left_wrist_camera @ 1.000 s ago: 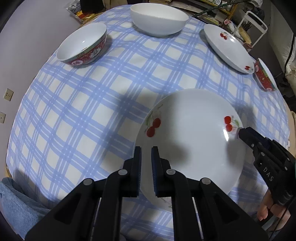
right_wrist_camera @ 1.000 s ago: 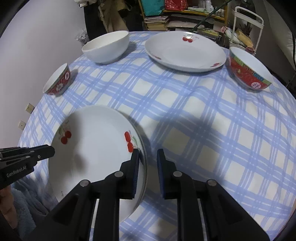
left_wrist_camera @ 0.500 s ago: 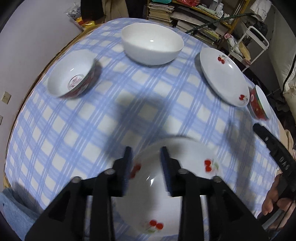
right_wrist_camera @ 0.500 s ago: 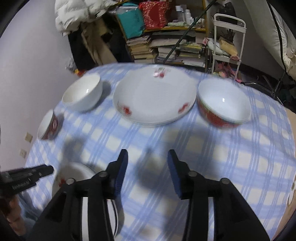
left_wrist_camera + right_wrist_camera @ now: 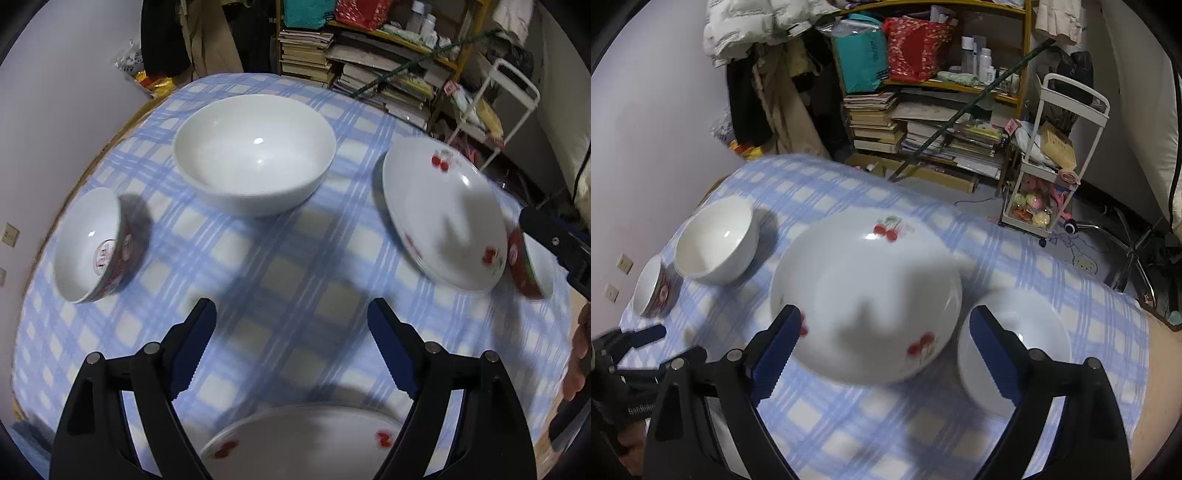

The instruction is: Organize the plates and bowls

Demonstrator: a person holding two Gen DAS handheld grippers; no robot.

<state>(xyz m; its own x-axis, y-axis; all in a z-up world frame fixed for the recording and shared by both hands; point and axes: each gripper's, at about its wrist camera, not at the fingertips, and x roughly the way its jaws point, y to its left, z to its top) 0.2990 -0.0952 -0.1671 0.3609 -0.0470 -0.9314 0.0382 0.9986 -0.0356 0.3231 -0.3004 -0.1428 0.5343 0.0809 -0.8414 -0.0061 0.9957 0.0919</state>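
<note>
Setting: a lived-in home. Beyond the right tongs (image 5: 882, 352), a tabletop (image 5: 1015, 251) under blue checked cloth carries crockery; behind it stand a shelf (image 5: 960, 86) of stacked books (image 5: 875, 123), hanging clothes (image 5: 764, 81) and a white trolley (image 5: 1052, 166).

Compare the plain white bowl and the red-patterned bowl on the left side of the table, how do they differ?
The white bowl is plain outside; the red-patterned bowl has a red decorated outside and a printed mark inside at the bottom. The white bowl looks bigger and wider. It sits nearer the table's far edge, the red-patterned bowl nearer the left edge. Both stand upright, empty, white inside, on the checked tablecloth, apart from each other.
</note>
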